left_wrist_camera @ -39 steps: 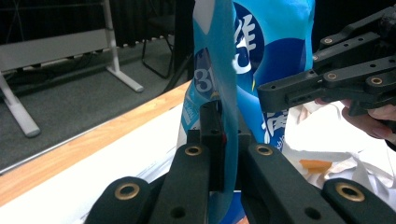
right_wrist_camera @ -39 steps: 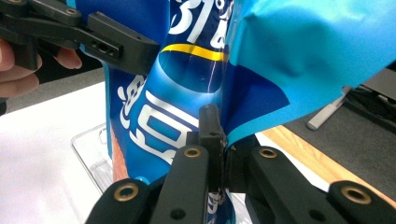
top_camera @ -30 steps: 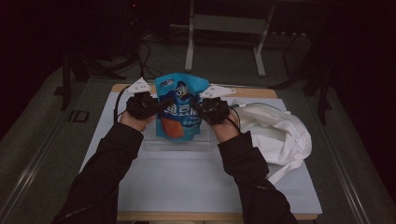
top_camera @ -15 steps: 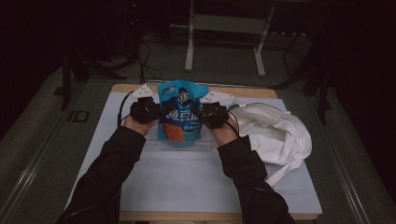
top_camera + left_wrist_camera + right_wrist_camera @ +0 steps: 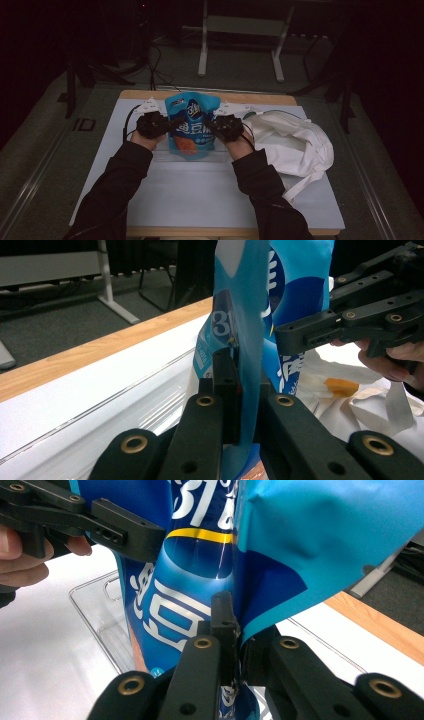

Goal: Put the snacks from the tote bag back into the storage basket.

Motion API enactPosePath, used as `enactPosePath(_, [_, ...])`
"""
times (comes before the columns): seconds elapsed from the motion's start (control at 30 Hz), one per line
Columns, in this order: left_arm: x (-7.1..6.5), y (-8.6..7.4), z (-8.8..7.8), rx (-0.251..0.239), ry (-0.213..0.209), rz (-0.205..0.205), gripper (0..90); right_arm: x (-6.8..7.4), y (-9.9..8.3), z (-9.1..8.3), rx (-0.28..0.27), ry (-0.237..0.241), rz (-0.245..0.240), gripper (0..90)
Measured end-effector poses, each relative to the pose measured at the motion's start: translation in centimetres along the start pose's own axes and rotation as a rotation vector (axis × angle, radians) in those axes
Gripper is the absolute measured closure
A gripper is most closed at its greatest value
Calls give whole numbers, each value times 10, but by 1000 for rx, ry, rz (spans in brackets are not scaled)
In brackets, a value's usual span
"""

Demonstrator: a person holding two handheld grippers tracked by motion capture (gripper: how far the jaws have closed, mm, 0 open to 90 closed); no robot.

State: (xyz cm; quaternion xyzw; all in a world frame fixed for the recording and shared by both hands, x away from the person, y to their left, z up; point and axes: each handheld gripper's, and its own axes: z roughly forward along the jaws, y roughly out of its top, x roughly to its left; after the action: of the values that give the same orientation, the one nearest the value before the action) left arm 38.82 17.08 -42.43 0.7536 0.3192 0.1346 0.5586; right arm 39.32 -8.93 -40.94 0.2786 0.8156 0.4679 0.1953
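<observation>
A blue snack bag (image 5: 192, 125) hangs upright between my two grippers over a clear plastic tray (image 5: 161, 156). My left gripper (image 5: 172, 124) is shut on the bag's left edge, and in the left gripper view its jaws (image 5: 235, 385) pinch the thin blue film (image 5: 250, 315). My right gripper (image 5: 212, 125) is shut on the bag's right edge, and its jaws (image 5: 231, 625) clamp a fold of the bag (image 5: 200, 580). Each gripper view also shows the opposite gripper on the far edge: the right one (image 5: 320, 332) and the left one (image 5: 130, 530).
A white cloth bag (image 5: 290, 142) lies crumpled to the right of the tray, with a strap trailing toward the front. The clear tray's rim (image 5: 100, 615) sits under the snack bag on a white mat (image 5: 200, 195). The wooden table edge (image 5: 150, 94) runs along the back.
Both hands have sunk a little toward the table, lowering the blue bag toward the tray. Both grips stay the same.
</observation>
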Motion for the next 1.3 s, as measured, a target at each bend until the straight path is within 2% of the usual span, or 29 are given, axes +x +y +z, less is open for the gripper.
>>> enactPosePath(0.17, [-2, 0, -1, 7, 4, 4, 821, -1, 0, 0, -2, 2, 2, 817])
enactPosePath(0.3, [-3, 0, -2, -3, 14, 17, 696, -5, -1, -1, -5, -2, 12, 703])
enactPosePath(0.37, [-6, -1, -3, -5, 46, 39, 642, -7, -2, -2, -9, -1, 16, 660])
enactPosePath(0.43, [-8, -1, -5, -5, 58, 42, 630, -8, -2, -3, -11, 3, 18, 612])
enactPosePath(0.53, [-10, -3, -6, 1, 70, 47, 543, -10, -2, -5, -15, 5, 20, 527])
enactPosePath(0.7, [-11, -6, -8, 7, 65, 27, 374, -12, -2, -9, -23, 24, 32, 395])
enactPosePath(0.8, [-12, -7, -10, -11, 70, 15, 262, -12, -3, -11, -28, 30, 37, 320])
enactPosePath(0.87, [-13, -8, -10, 13, 49, 35, 115, -14, -3, -13, -38, 47, 50, 266])
enactPosePath(0.93, [-13, -9, -9, 37, 60, 28, 110, -14, -4, -15, -38, 53, 53, 218])
enactPosePath(1.03, [-15, -12, -9, 63, 69, 27, 46, -13, -7, -18, -37, 66, 34, 144])
enactPosePath(1.1, [-16, -13, -11, 53, 86, 26, 19, -15, -9, -20, -45, 85, 49, 137])
enactPosePath(1.13, [-17, -14, -12, 46, 105, 30, 19, -15, -9, -22, -53, 83, 52, 137])
enactPosePath(1.17, [-17, -14, -14, 38, 108, 26, 19, -15, -10, -23, -55, 73, 53, 135])
enactPosePath(1.3, [-18, -16, -21, 20, 131, 10, 19, -14, -13, -26, -41, 70, 25, 135])
